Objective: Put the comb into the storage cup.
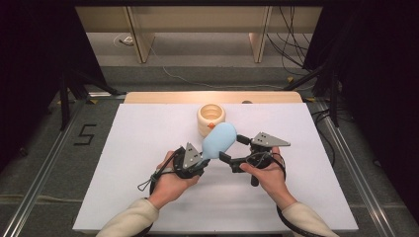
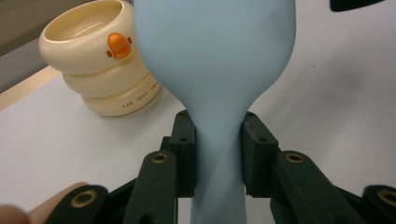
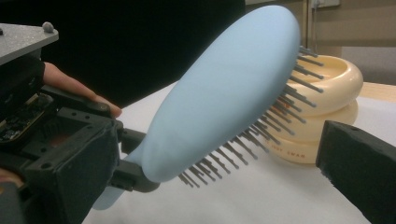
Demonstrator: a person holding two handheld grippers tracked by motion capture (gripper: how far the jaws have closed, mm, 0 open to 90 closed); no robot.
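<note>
1. Black jaws of the left gripper (image 2: 218, 154) rise from the bottom of the left gripper view, their pads (image 2: 184, 140) pressed against both sides of the narrow handle of a pale blue hairbrush (image 2: 215, 56); the grip is firm and part-closed.
2. Held this way, the hairbrush (image 1: 217, 140) is lifted off the white table (image 1: 148, 128) near its middle, head pointing away from the person toward the far edge.
3. Seen from the right gripper view, the brush (image 3: 219, 93) is tilted, with its dark bristles (image 3: 261, 135) facing down and toward the right gripper.
4. Right gripper (image 1: 236, 148): jaws stand wide apart, one on each side of the brush head; they touch nothing that can be seen.
5. Cream ringed pot (image 1: 211, 118) with an orange duck mark (image 2: 116, 45) stands just beyond the brush head, close to the table's far edge; whether bristles touch it cannot be told.
6. Open white surface lies to the left, right and near side of both hands (image 1: 170, 182); the table's edges are well apart from the grippers.
</note>
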